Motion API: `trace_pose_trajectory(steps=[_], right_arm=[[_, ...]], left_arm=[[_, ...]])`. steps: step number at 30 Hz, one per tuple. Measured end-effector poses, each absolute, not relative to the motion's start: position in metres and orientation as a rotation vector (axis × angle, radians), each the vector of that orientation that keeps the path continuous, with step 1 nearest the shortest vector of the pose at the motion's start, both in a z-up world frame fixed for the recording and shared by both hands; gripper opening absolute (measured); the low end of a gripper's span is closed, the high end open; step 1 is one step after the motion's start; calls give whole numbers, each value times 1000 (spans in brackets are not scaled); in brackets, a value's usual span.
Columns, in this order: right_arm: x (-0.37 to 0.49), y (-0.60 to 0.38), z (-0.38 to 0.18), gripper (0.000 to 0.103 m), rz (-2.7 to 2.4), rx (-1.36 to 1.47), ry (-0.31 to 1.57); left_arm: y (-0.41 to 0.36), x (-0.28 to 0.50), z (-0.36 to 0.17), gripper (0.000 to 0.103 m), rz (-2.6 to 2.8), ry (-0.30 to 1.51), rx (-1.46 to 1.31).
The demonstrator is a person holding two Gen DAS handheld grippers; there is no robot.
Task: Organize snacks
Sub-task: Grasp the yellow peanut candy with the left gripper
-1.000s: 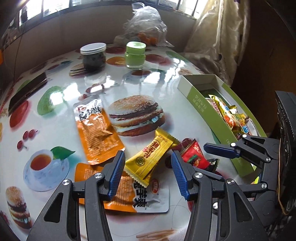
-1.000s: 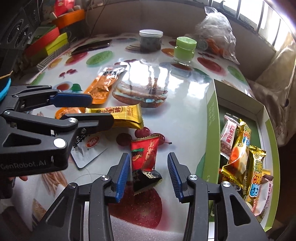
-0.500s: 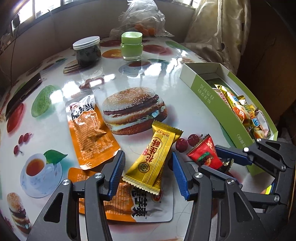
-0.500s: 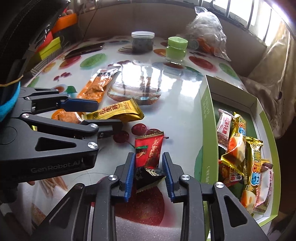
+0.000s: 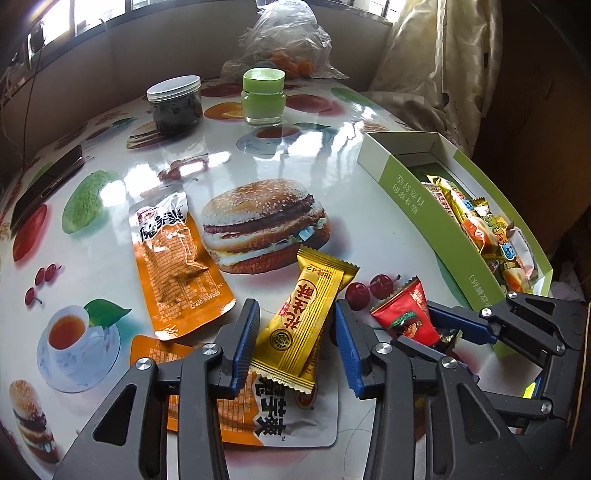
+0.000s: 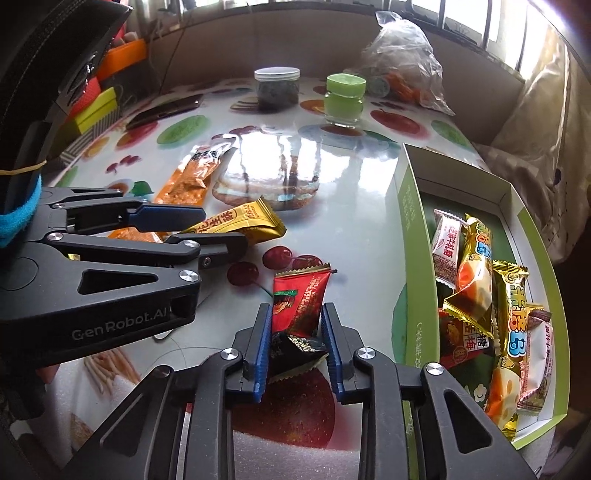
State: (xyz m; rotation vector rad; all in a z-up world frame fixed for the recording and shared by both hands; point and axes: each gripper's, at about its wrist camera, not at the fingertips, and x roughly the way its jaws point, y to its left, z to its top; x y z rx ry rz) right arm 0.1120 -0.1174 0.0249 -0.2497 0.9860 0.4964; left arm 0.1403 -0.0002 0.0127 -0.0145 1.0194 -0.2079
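**A:** Where to with these two catches?

**B:** Rightward, into the box (image 6: 413, 229). Open-topped, long axis running away from the cameras, partly filled with wrapped snacks. Just beside the right gripper (image 6: 296, 308). Well apart from the left gripper (image 5: 294, 306), with the right one in between.

**A:** And the catches themselves?

**B:** For the left, a yellow bar (image 5: 306, 317), lengthwise along the fingers, lying on an orange pouch (image 5: 229, 413). Closing on it now, one pad at the wrapper's edge, the other not yet touching. For the right, a red packet (image 6: 301, 295), also lengthwise, near end between the pads. Closing too, and pressing on it, with a small dark candy (image 6: 295, 345) wedged in the same bite.

**A:** Any trouble ahead?

**B:** Possibly the candy slipping out on the lift. Probably a longer carry for the left, over or round the right hand.

**A:** Surroundings?

**B:** Curtain (image 5: 436, 55) on the right, windows (image 5: 99, 22) behind. Below them a glossy table (image 5: 351, 155), printed with burgers and fruit, full of glare. At the back a plastic bag (image 5: 284, 40), then a dark jar (image 5: 175, 103) and a green jar (image 5: 263, 98). A phone (image 5: 48, 181) at the left edge. A second pouch (image 5: 177, 258) flat beside the first, clear of both grips.
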Motion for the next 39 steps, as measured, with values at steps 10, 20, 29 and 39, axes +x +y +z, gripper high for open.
trace_pose_trajectory(steps=[10, 20, 29, 39], right_arm=[[111, -119, 25, 25, 489, -240, 986], [108, -119, 26, 24, 476, -233, 987], [105, -119, 27, 23, 467, -224, 985], [102, -116, 26, 24, 473, -222, 986]], left_arm=[[0, 136, 18, 28, -207, 1004, -24], [4, 126, 32, 28, -198, 964, -37], [14, 127, 27, 28, -207, 984, -92], [-1, 133, 13, 42, -214, 1028, -52]])
